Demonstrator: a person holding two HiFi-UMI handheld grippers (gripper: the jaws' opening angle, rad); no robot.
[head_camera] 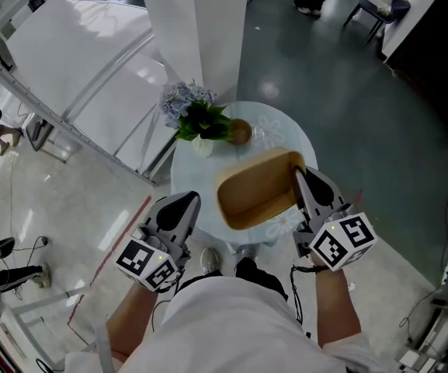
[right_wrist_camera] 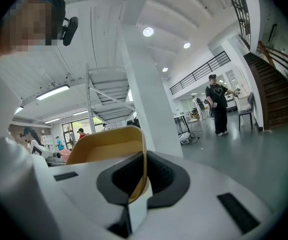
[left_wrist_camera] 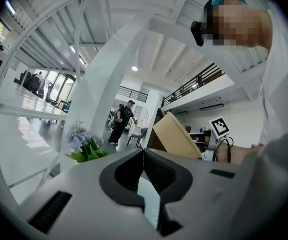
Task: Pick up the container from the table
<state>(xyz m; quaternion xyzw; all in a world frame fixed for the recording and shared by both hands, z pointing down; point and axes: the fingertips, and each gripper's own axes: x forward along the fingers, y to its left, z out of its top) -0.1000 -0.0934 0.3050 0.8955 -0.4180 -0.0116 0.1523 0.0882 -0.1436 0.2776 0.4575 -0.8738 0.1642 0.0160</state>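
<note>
The container (head_camera: 255, 189) is a tan, rounded rectangular tub. It hangs tilted above the round glass table (head_camera: 278, 124). My right gripper (head_camera: 300, 176) is shut on its right rim. In the right gripper view the thin rim (right_wrist_camera: 143, 156) runs down between the dark pads, with the tub (right_wrist_camera: 106, 146) spreading out to the left. My left gripper (head_camera: 189, 200) hovers at the table's left edge, apart from the tub, with its jaws together and nothing in them. From the left gripper (left_wrist_camera: 144, 154) view, the tub (left_wrist_camera: 176, 134) shows to the right, beyond the jaws.
A pot of blue flowers (head_camera: 195, 115) and a small brown round object (head_camera: 241, 132) stand at the table's far side. A white pillar (head_camera: 196, 29) rises just behind. A person (right_wrist_camera: 217, 109) stands far off on the grey floor. A chair (head_camera: 379, 10) stands at the top right.
</note>
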